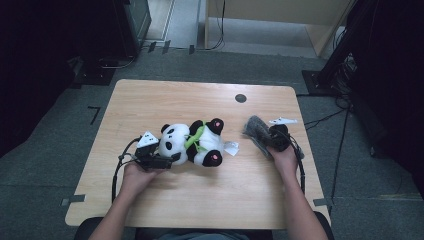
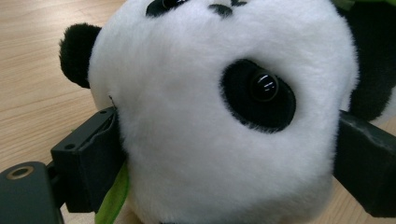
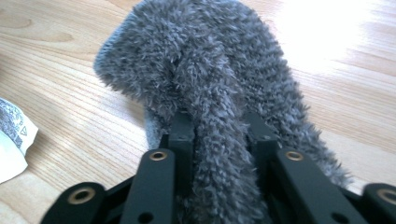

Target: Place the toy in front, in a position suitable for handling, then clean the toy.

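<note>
A plush panda's head [image 2: 219, 116] is gripped between the wide-spread jaws of the left gripper [image 1: 159, 159] at mid-table, while a fold of grey fuzzy cloth [image 3: 219, 107] is pinched by the right gripper [image 1: 278, 139] near the table's [image 1: 200, 195] right edge.

Light wooden table with rounded corners [image 1: 165, 95] in the frame centre, small dark round hole [image 1: 240, 98] near its upper edge. Grey carpet floor [image 1: 50, 160] around. Pale wooden panel [image 1: 280, 10] at upper right; black cables [image 1: 330, 117] at right.
</note>
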### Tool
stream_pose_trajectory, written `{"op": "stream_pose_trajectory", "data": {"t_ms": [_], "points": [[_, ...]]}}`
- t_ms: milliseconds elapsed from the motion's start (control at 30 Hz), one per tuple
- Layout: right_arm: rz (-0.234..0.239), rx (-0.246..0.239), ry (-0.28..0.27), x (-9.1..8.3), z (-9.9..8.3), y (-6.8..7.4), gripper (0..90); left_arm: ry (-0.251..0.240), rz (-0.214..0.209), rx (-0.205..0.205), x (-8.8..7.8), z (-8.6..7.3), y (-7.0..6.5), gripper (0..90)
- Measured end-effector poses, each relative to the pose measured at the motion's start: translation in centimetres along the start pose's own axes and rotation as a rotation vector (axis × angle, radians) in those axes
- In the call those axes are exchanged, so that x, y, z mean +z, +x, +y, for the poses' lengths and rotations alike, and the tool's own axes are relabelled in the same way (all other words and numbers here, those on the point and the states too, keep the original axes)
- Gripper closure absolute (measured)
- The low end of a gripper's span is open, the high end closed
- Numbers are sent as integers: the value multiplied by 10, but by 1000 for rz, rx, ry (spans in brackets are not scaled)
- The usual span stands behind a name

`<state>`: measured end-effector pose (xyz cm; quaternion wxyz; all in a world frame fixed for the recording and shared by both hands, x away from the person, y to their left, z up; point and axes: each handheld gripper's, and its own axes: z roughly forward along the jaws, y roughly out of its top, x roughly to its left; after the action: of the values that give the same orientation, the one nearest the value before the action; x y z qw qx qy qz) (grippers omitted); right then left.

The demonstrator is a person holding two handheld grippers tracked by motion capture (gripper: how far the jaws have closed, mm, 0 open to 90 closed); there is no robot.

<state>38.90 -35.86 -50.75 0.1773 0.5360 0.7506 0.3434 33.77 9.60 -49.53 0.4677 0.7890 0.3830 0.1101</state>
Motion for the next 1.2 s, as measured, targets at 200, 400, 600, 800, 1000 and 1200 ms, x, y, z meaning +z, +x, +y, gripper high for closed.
{"op": "stream_pose_trajectory", "data": {"t_ms": [200, 400, 600, 800, 1000, 1200], "points": [[8, 3, -20, -9, 7, 4, 730, -1, 7, -9, 0, 1, -1, 61], [43, 12, -47, -22, 15, 10, 729, 0, 8, -22, 0, 3, -1, 47], [99, 15, -97, -35, 24, 22, 729, -2, 5, -23, 0, 3, -1, 36], [147, -32, -68, -38, 32, 38, 728, -4, 8, -27, 0, 3, -2, 32], [162, -72, -67, -45, 40, 54, 728, -7, 9, -22, 1, 3, -2, 31], [179, -84, -65, -53, 48, 64, 727, -12, 9, -23, 2, 2, -2, 26]]}}
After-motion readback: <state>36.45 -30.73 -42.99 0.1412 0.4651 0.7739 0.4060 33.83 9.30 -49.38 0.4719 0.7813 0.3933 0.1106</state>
